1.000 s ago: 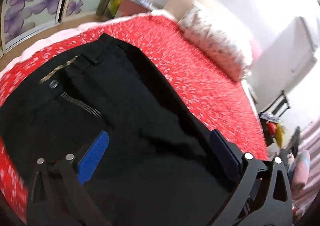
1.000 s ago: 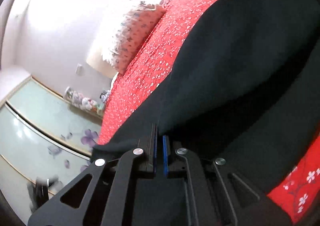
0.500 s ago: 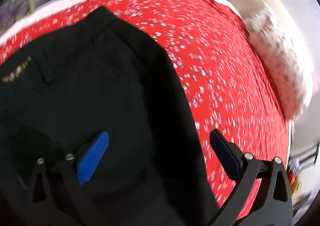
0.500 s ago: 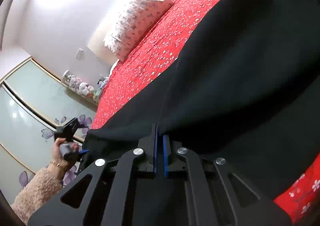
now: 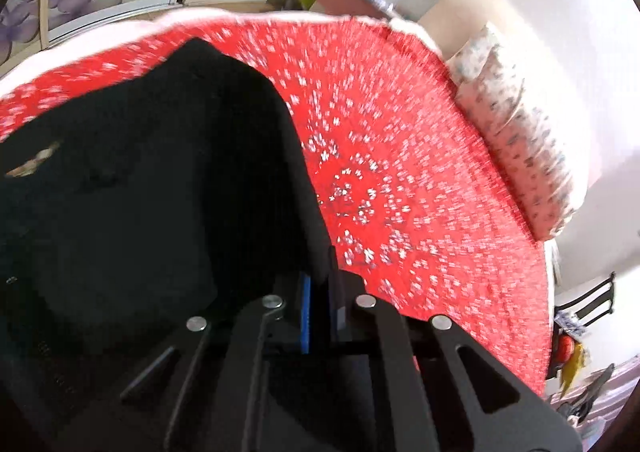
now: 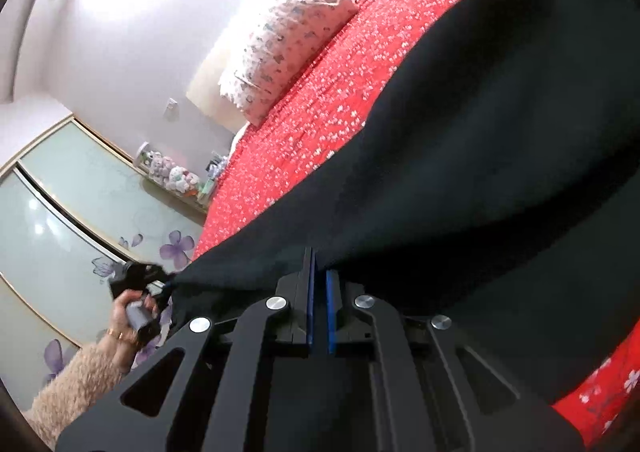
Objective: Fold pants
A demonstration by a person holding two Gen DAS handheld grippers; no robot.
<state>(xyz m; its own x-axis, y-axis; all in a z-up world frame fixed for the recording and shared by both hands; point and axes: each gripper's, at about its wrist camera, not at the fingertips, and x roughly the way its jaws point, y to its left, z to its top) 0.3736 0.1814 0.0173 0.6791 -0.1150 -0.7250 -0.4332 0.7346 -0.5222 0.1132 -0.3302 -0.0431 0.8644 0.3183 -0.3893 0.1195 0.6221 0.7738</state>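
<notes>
On red bedspread (image 5: 400, 155), black pants (image 5: 160, 187) pinched

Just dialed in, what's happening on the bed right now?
A person is folding black pants on a bed with a red floral bedspread. The left tongs are shut on the fabric's edge, and the right tongs are pinched on another edge. The pants lie partly spread, not yet folded.
</notes>
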